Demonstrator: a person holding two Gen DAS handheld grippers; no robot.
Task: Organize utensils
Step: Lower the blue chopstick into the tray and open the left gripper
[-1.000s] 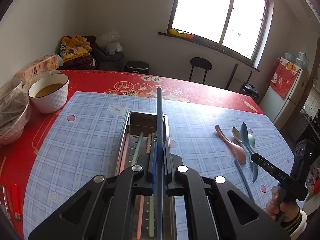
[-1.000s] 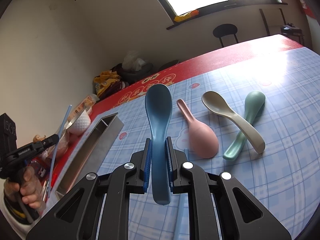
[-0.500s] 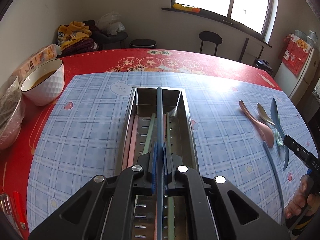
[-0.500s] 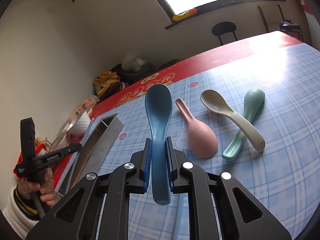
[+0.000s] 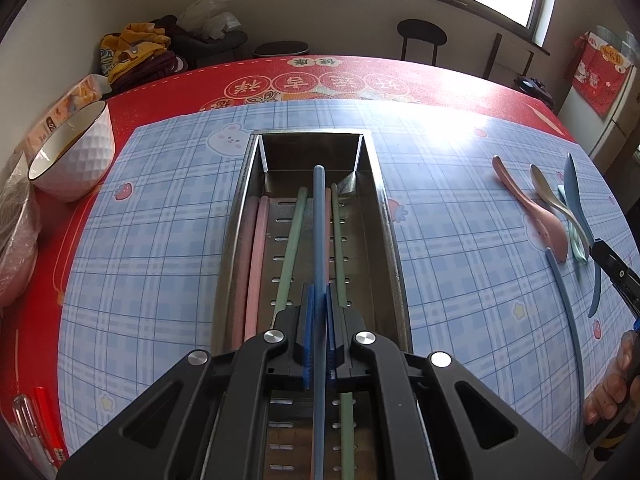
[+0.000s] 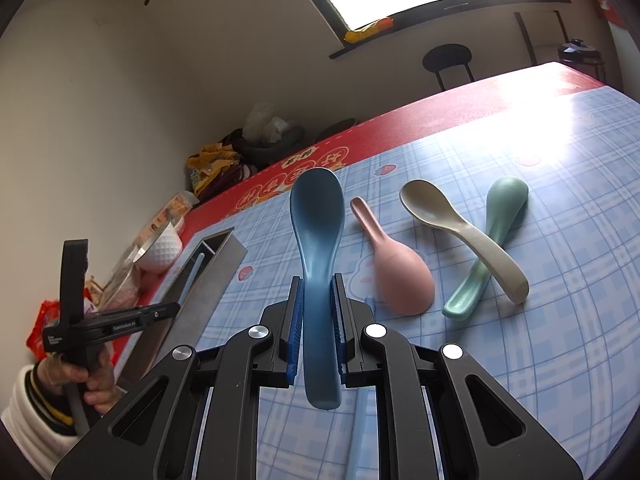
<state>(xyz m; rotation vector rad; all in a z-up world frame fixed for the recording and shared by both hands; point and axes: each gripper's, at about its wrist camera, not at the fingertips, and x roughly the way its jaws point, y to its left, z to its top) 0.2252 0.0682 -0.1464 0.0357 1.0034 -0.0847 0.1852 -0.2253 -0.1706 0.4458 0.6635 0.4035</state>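
Both my grippers hold blue utensils over the checked mat.

My left gripper [image 5: 319, 320] is clamped tight on a blue chopstick [image 5: 319, 216], which points into the metal tray [image 5: 386, 216] at the frame's centre, above the pink and green chopsticks [image 5: 289, 248] lying inside. My right gripper [image 6: 317, 320] is closed on the handle of a blue spoon [image 6: 317, 216]. To its right on the mat lie a pink spoon [image 6: 400, 272], a beige spoon [image 6: 460, 232] and a green spoon [image 6: 496, 224], the beige crossing the green.
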